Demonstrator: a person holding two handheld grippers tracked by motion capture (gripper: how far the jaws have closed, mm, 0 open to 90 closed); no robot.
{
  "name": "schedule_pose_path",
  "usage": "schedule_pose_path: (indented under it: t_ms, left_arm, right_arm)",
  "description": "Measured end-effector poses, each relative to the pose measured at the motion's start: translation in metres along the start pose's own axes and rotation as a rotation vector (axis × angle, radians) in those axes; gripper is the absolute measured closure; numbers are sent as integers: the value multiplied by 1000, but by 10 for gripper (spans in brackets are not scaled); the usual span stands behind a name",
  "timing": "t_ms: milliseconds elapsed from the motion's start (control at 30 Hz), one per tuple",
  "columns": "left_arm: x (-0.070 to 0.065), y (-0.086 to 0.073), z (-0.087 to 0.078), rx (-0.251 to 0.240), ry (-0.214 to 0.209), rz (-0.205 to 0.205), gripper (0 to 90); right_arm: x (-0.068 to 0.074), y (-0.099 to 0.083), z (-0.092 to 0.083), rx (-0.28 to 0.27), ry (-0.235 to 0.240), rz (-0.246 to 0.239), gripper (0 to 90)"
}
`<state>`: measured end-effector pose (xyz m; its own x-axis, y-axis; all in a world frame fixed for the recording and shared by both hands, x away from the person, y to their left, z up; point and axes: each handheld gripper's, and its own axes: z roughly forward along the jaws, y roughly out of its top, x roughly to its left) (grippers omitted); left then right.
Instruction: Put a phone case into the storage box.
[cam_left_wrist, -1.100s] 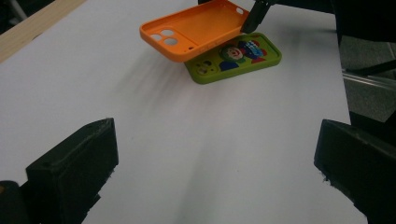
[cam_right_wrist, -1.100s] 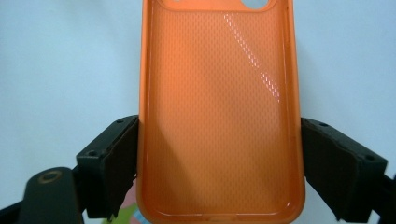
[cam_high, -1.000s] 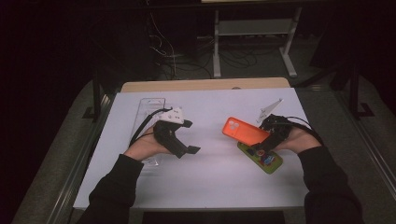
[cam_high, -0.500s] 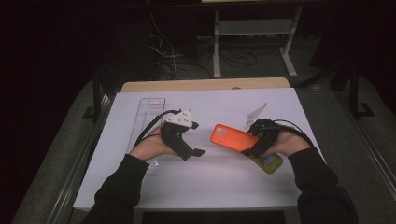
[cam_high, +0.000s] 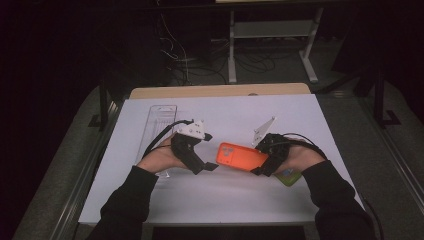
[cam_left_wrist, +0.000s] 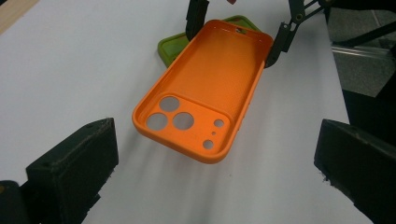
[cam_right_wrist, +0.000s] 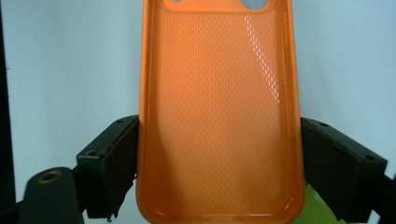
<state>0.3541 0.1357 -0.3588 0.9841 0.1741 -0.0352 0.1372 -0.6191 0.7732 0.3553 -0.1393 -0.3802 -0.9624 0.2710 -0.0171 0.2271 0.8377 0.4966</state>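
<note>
As my right gripper (cam_high: 261, 165) carried the clamped orange case (cam_high: 239, 157) from the table's right edge toward centre — handover looks imminent — my left gripper (cam_high: 212, 166) waits open.

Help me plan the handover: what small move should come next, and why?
Probably ease the orange phone case a little further toward the left gripper. The right gripper clamps the case's far end, while the left jaws stand wide open, with the camera-hole end just short of them.
</note>
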Motion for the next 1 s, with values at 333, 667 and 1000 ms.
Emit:
schedule_pose_path:
  t_ms: [333, 667, 1000]
  left_arm:
    - [-6, 0, 10, 37, -39, 35, 0]
    - [-9, 0, 13, 70, -56, 75, 0]
    - [-16, -3, 27, 145, -94, 102, 0]
  right_arm:
    - [11, 5, 3, -7, 37, -54, 150]
    - [25, 18, 5, -5, 56, -116, 150]
    - [32, 27, 7, -5, 67, -153, 150]
